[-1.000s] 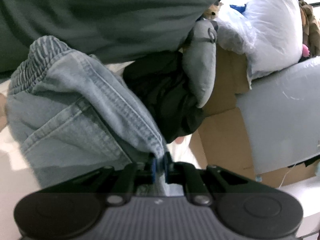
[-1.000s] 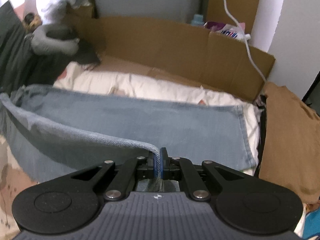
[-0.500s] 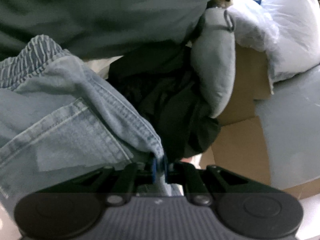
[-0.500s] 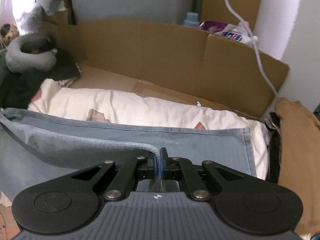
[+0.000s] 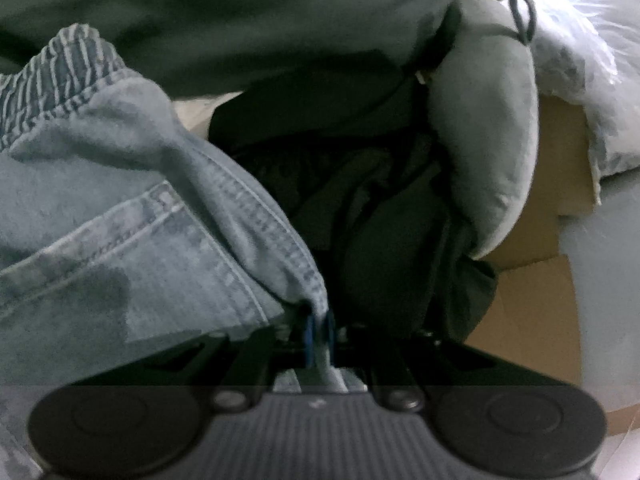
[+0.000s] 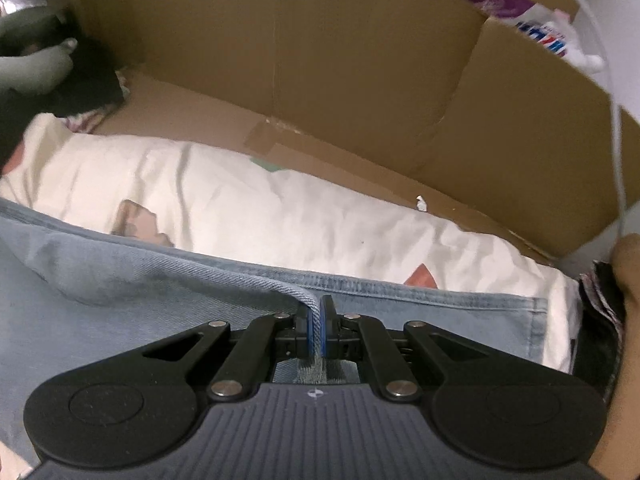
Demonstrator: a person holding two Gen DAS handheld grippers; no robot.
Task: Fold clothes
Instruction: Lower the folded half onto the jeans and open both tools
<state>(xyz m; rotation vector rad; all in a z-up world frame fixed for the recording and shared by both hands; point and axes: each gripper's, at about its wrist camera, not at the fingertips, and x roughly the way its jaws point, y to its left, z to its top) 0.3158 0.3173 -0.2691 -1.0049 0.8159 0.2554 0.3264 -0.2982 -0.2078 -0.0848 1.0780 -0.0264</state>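
Ahead of my right claw [image 6: 318, 322] a cardboard wall [image 6: 320, 48] runs across the whole far side, bending at a corner on the right, with a strip of bare cardboard floor [image 6: 192, 116] at its foot. Between that floor and me lies a cream sheet [image 6: 248, 208], open and flat, and it gives the widest free ground I have. To the right a brown cloth [image 6: 628, 264] and a dark edge close that side off. A white cable [image 6: 618, 128] hangs down in front of the wall on the right. My left claw [image 5: 318, 330] has far less room: a grey neck pillow [image 5: 484, 128] stands close on the right, a heap of black clothing [image 5: 360, 208] crowds the middle, and a dark green cloth [image 5: 224, 12] covers the top. The jeans [image 6: 120, 280] lie spread over the near part of the cream sheet, their hem running level right in front of my right claw. That claw is clamped tight on a fold of the denim edge, the cloth pinched between its blue pads. My left claw is likewise closed on the jeans near the gathered waistband [image 5: 60, 68], denim rising up to its left.
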